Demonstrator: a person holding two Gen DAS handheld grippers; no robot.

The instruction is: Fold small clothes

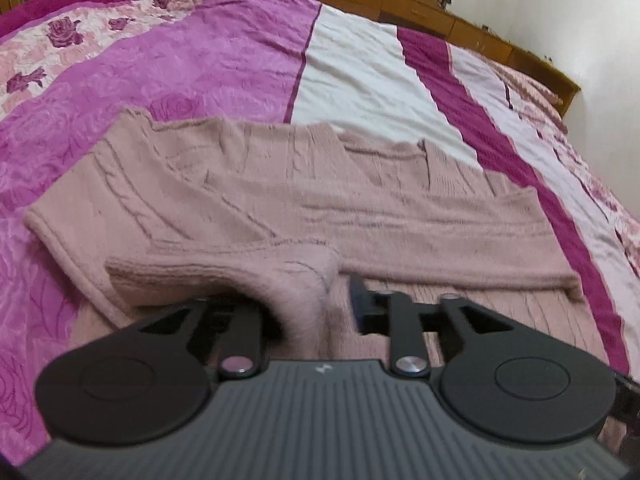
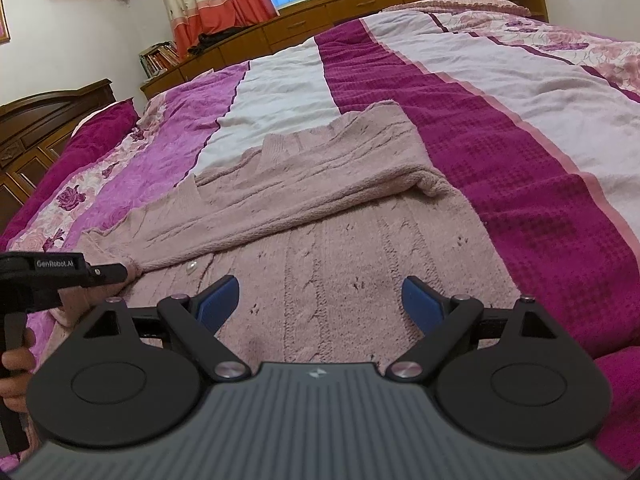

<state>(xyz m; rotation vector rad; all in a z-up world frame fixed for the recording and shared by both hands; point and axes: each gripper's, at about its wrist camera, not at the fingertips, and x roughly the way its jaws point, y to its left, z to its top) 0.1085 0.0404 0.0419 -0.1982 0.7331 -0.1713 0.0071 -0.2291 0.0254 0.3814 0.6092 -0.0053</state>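
Observation:
A pale pink cable-knit cardigan point(image 1: 280, 200) lies flat on the bed, with both sleeves folded across its body. My left gripper point(image 1: 328, 296) is shut on the cuff of the left sleeve point(image 1: 304, 280); the knit bunches over its left finger and hides it. In the right wrist view the cardigan point(image 2: 340, 272) fills the middle, the right sleeve point(image 2: 320, 184) crossing it, and the left gripper point(image 2: 120, 272) shows at the left edge pinching the cuff. My right gripper point(image 2: 320, 300) is open and empty, low over the cardigan's body.
The bed has a striped quilt point(image 2: 500, 184) in magenta, white and pink. A wooden headboard point(image 2: 44, 120) is at the left, low wooden cabinets point(image 2: 320, 16) run along the far side under a window, and books point(image 2: 158, 58) are stacked there.

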